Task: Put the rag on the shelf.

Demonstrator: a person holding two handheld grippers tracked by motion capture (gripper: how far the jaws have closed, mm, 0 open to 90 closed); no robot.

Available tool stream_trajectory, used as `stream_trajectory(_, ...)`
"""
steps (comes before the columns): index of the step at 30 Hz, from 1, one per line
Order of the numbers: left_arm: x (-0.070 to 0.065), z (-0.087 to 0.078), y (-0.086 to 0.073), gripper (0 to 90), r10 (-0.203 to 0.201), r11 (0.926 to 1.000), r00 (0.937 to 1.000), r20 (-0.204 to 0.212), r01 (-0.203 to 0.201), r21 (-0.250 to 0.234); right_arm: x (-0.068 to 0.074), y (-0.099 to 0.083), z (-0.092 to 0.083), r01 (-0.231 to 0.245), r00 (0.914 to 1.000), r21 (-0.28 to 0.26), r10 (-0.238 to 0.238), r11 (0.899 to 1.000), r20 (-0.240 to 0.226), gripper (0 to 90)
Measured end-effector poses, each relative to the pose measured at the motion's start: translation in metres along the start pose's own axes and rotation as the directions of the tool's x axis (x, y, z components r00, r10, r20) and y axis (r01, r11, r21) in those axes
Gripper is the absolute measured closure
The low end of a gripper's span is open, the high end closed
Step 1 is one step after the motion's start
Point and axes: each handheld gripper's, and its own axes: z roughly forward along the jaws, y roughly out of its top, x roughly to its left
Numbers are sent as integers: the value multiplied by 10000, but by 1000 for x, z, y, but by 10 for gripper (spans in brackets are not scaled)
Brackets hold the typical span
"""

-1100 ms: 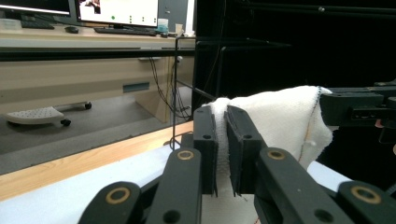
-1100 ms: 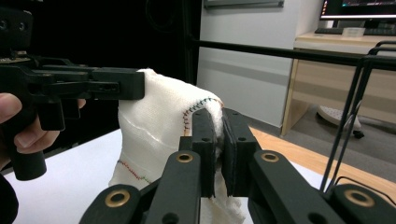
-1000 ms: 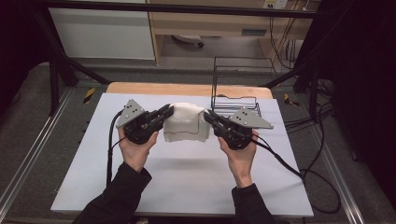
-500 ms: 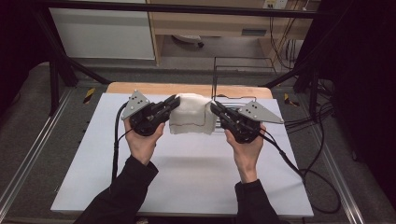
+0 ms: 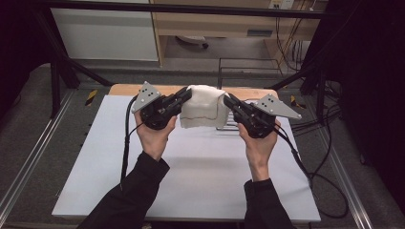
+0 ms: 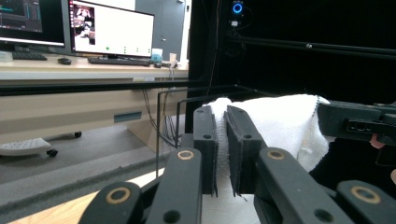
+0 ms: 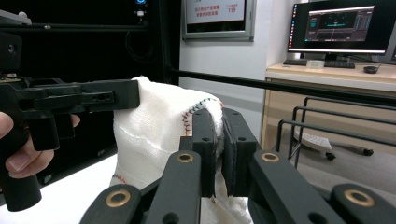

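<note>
White and fluffy, the towel (image 5: 204, 107) hangs in the air between the two grippers, above the far end of the worktop (image 5: 191, 176). It is folded, and its lower edge droops down just in front of the black wire rack (image 5: 248, 71).

The left gripper (image 5: 184, 97) pinches the towel's top left corner. In the left gripper view its jaws are almost shut, with only a thin bit of white cloth (image 6: 222, 135) squeezed between them. The right gripper (image 5: 230, 102) pinches the top right corner the same way. In the right gripper view its jaws are pressed close together on the hem, right by the coloured stitches (image 7: 194, 112).

The towel looks soft and light. It bends and sags in the middle, so it will not keep its shape by itself. It will not break if it drops. It is not slippery either, because the fuzzy cloth gives the jaws plenty to hold on to.

The best places to hold it are the corners and the stitched edge, where the cloth is thicker. Holding two corners well apart keeps it spread flat. If the grippers come close together, the middle will likely flop down and bunch up.
</note>
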Motion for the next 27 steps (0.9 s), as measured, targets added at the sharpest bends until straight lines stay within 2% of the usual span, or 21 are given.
stream_trajectory(27, -15, 50, 33, 829, 24, 9972, 9993, 362, 3, -752, -36, 37, -10, 163, 9967, -820, -96, 9965, 812, 852)
